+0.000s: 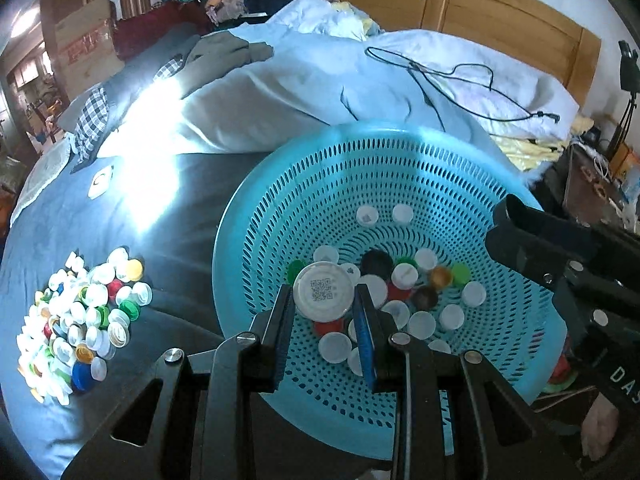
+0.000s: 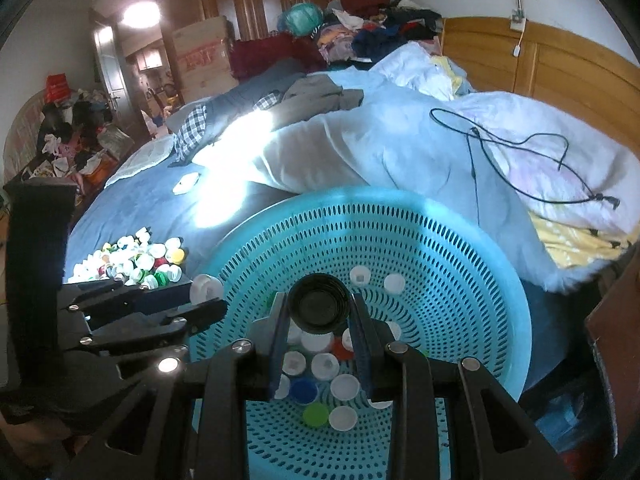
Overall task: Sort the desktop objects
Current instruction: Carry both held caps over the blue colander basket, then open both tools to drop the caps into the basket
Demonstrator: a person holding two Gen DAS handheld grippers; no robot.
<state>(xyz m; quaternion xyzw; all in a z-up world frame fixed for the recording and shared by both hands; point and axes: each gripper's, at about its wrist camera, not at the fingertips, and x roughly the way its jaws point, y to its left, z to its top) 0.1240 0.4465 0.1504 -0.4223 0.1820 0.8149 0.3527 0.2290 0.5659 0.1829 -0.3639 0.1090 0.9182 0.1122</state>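
Note:
A turquoise perforated basket (image 1: 280,184) (image 2: 460,240) sits on the bed and holds several loose bottle caps (image 1: 424,300) (image 2: 344,386). My left gripper (image 1: 323,300) is shut on a white cap with a QR code (image 1: 323,290) and holds it above the basket's near side. My right gripper (image 2: 319,307) is shut on a black cap (image 2: 319,306) above the basket. The left gripper also shows at the left of the right wrist view (image 2: 200,304), with its white cap (image 2: 206,286). The right gripper's body shows at the right of the left wrist view (image 1: 540,248).
A pile of mixed caps (image 1: 80,320) (image 2: 136,262) lies on the blue sheet left of the basket. A rumpled white duvet (image 1: 320,92) with a black cable (image 1: 460,80) lies behind. A small white object (image 1: 100,184) rests on the sheet. Wooden headboard (image 1: 500,12) at the back right.

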